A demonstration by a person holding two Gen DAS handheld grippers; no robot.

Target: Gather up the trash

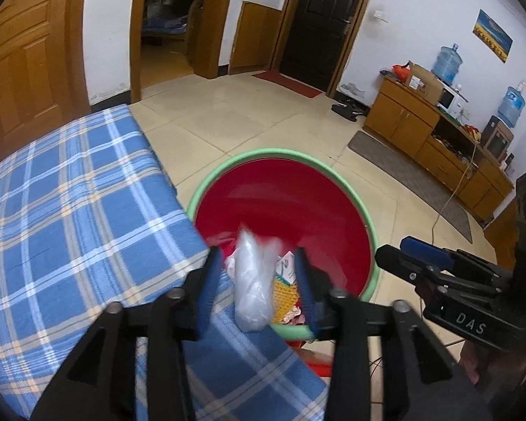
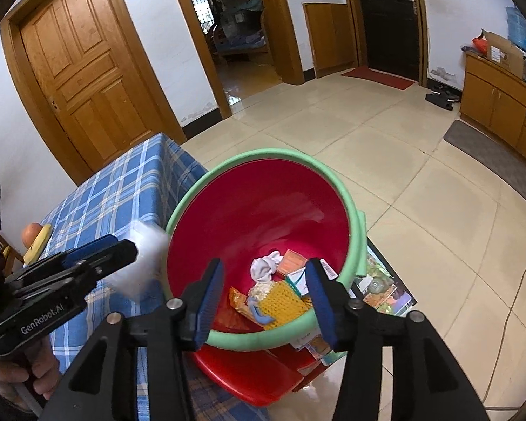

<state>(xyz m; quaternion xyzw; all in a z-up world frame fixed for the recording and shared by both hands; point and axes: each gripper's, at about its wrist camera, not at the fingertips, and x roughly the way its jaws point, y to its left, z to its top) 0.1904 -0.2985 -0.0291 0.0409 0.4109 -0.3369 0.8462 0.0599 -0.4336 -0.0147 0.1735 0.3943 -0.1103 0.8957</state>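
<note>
A red trash bin with a green rim (image 1: 263,154) (image 2: 263,156) stands beside the table with the blue plaid cloth (image 1: 70,210). A crumpled clear plastic bag (image 1: 254,280), blurred, hangs between the blue pads of my left gripper (image 1: 256,277) over the bin's near rim, with a gap on each side. The right wrist view shows that bag (image 2: 143,259) at the left gripper's (image 2: 117,247) tip. My right gripper (image 2: 263,291) (image 1: 399,251) stands open over the bin with nothing between its fingers. Inside the bin lie a white tissue (image 2: 264,266), a yellow knitted piece (image 2: 280,305) and small boxes.
An orange (image 2: 31,233) and a yellow item lie on the table's far side. The bin rests on a red stool (image 2: 249,375) with printed leaflets (image 2: 385,287) beside it. A cable (image 2: 519,287) runs over the tiled floor; wooden cabinets (image 1: 403,122) line the right wall.
</note>
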